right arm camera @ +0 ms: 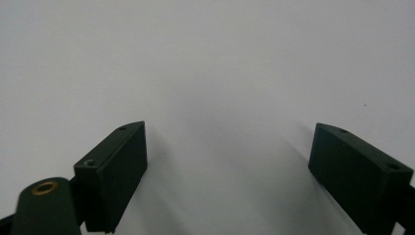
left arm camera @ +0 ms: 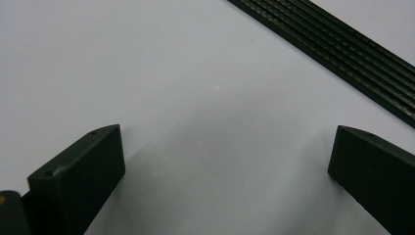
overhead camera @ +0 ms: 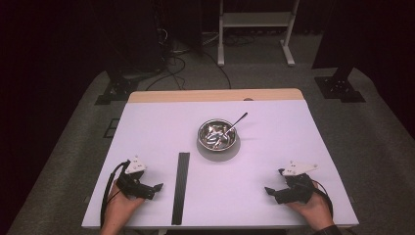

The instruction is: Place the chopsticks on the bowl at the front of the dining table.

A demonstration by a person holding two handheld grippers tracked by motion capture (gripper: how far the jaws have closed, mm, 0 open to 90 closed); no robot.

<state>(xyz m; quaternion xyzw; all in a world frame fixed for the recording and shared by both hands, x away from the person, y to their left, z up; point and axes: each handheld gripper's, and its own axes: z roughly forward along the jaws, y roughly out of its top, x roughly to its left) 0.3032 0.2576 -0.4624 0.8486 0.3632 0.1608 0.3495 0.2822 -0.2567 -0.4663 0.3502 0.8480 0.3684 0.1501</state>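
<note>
Steel bowl [overhead camera: 218, 135] is sitting far of both wide-open, empty grippers — left gripper [overhead camera: 157, 186], right gripper [overhead camera: 267, 189] — its spoon [overhead camera: 236, 121] handle leaning far-right, nearer the right

On the table [overhead camera: 147, 127], bowl [overhead camera: 218, 135] sits mid, nearer the far edge, spoon [overhead camera: 237, 122] in it leaning toward the far right corner, strip [overhead camera: 180, 187] running to the near edge left of it, left gripper [overhead camera: 155, 188] near the near left corner, right gripper [overhead camera: 270, 192] near the near right.
</note>
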